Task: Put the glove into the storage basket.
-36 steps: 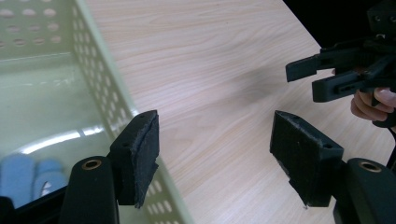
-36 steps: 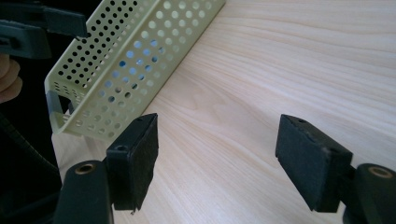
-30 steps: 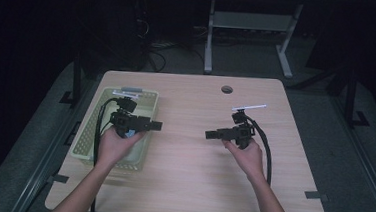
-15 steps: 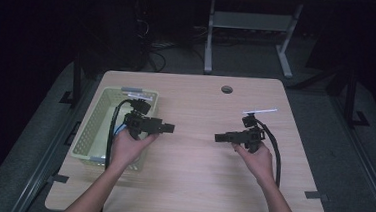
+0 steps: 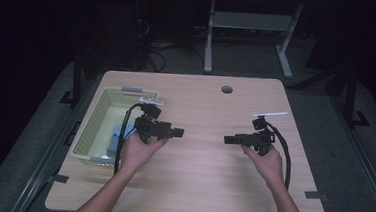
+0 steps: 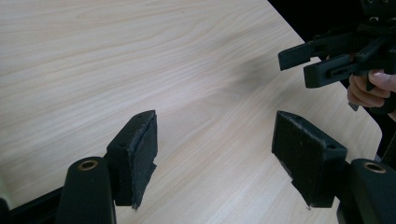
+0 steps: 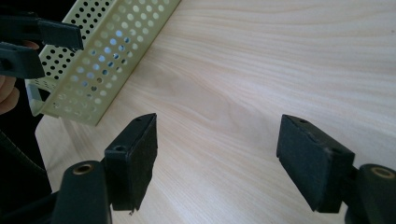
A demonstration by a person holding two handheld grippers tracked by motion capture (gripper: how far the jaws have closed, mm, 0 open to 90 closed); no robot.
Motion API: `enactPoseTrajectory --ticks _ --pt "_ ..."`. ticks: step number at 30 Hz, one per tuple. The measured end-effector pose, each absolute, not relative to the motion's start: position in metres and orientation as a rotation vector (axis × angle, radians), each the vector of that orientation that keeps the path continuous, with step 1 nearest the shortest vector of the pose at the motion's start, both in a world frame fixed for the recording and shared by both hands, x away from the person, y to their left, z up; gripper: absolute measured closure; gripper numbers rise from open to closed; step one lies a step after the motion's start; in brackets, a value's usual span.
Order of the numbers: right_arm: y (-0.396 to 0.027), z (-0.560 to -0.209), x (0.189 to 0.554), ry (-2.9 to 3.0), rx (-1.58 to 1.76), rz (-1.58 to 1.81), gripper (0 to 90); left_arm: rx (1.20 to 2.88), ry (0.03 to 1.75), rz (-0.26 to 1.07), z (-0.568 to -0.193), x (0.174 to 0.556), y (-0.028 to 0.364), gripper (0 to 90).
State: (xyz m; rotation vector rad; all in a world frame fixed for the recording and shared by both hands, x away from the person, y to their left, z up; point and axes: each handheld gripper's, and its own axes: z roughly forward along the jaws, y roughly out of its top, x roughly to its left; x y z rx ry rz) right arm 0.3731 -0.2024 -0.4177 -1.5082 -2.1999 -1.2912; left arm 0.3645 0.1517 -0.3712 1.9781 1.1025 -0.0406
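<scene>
The wooden bench (image 5: 205, 187) carries a pale green perforated basket (image 5: 94, 124) at its left edge, its long axis running away from the person, with something blue (image 5: 116, 136) lying inside; it is too dim to say what, perhaps folded cloth. That basket lies just beside and behind the left gripper (image 5: 178, 133), on its outer side, so the left hand is much the nearer of the two; the right gripper (image 5: 228, 138) is well apart from it, across the bare middle of the bench. Both point inward at each other, level, and both have jaws standing wide with nothing between them, only bare wood beneath. Against the earlier frames, the left gripper has come off the basket toward the bench middle, and the right has drifted nearer the person.
</scene>
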Motion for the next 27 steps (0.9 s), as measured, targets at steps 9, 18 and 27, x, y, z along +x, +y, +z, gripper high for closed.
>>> enactPoseTrajectory --ticks 9,18,27 --pt "-0.218 -0.427 0.368 -2.185 -1.533 -1.287 28.1 1.975 1.094 -0.049 -0.376 0.361 0.138 30.3" --pt "-0.235 -0.435 0.361 -2.161 -1.570 -1.275 27.1 1.954 1.087 -0.067 -0.386 0.357 0.125 29.6" --pt "-0.249 -0.445 0.353 -2.154 -1.592 -1.257 26.8 1.947 1.079 -0.083 -0.400 0.350 0.116 28.7"
